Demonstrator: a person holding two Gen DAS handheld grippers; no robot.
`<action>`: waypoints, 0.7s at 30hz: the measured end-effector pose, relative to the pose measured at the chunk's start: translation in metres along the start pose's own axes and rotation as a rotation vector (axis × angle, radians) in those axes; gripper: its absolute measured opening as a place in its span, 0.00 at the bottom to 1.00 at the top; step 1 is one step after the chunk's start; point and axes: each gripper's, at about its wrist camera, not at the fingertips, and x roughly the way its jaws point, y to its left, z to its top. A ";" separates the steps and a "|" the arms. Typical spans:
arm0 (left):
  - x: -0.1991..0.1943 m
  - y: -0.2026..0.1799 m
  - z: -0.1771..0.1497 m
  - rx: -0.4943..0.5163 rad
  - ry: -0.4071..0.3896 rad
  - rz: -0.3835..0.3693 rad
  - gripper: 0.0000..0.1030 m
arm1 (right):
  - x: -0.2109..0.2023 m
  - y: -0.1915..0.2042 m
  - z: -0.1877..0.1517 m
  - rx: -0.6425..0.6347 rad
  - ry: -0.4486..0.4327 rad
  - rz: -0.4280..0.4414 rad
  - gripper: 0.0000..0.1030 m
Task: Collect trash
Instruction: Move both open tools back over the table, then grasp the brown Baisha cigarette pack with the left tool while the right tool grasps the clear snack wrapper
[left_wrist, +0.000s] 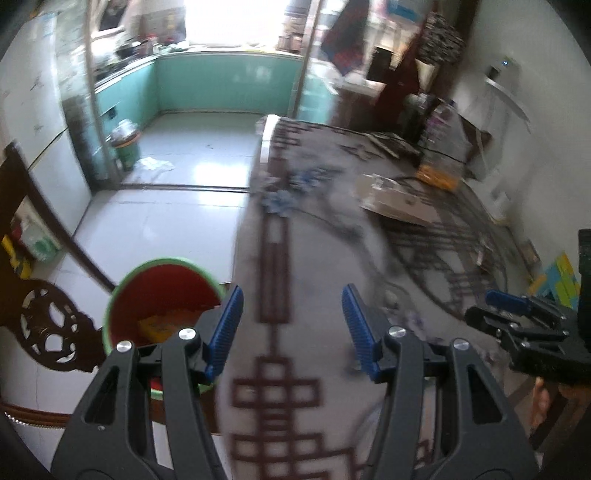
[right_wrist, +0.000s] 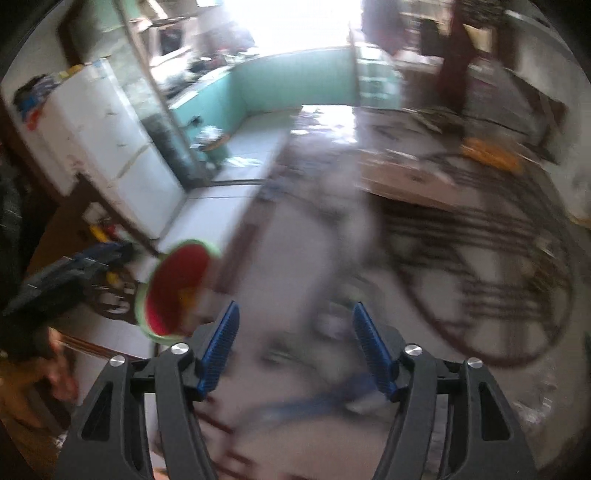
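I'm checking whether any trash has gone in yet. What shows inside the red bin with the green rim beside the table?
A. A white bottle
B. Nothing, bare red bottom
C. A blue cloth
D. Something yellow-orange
D: in the left wrist view, a yellow-orange piece lies low inside the red bin; the blur hides what it is.

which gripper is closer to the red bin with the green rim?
Left. The left gripper hangs right beside the red bin, its finger overlapping the rim in its own view. The right gripper sits on the far side of the left one, further from the bin.
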 end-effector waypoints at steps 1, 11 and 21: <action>0.000 -0.009 -0.001 0.010 -0.001 -0.004 0.52 | -0.004 -0.031 -0.010 0.026 0.013 -0.057 0.66; 0.022 -0.139 0.006 0.036 0.010 -0.066 0.52 | -0.016 -0.238 -0.088 0.293 0.135 -0.244 0.66; 0.071 -0.282 0.001 0.099 0.076 -0.173 0.66 | 0.009 -0.280 -0.112 0.136 0.256 -0.091 0.31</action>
